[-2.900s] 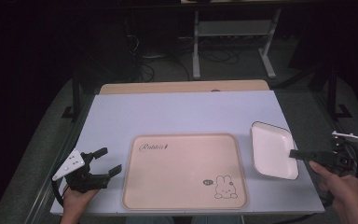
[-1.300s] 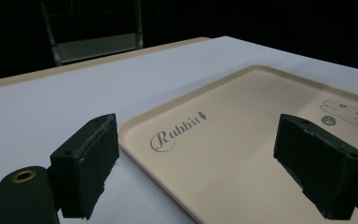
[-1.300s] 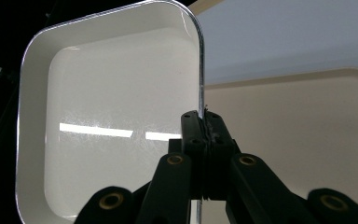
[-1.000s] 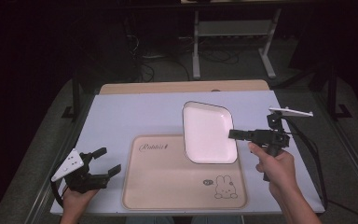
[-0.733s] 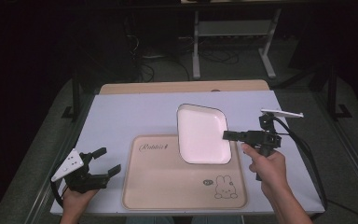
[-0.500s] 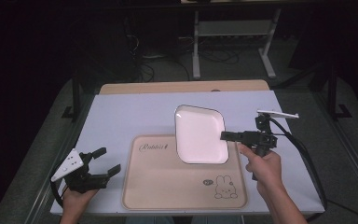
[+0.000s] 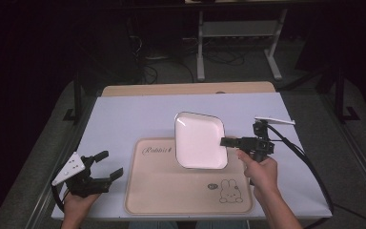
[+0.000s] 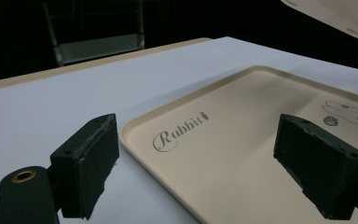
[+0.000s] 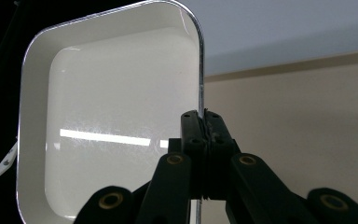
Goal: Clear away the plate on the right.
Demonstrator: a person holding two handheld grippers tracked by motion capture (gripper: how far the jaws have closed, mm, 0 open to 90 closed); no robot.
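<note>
Right tongs (image 7: pixel 225 141) clamping white plate (image 7: pixel 199 141) rim above beige tray (image 7: pixel 171 191) lettered "Rabbit", left tongs (image 7: pixel 109 165) spread, empty

Table lit, surroundings dark; glare on plate (image 9: pixel 107 135).

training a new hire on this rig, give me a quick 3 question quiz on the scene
1. True or false: the right gripper is shut on the rim of the white plate.
2. How do the left gripper's jaws stand? A) open, empty B) shut on the tray C) shut on the plate
3. Fill in: the animal drawn on the beige tray is a ____.

Key: 1 true; 2 A; 3 rabbit.
</note>
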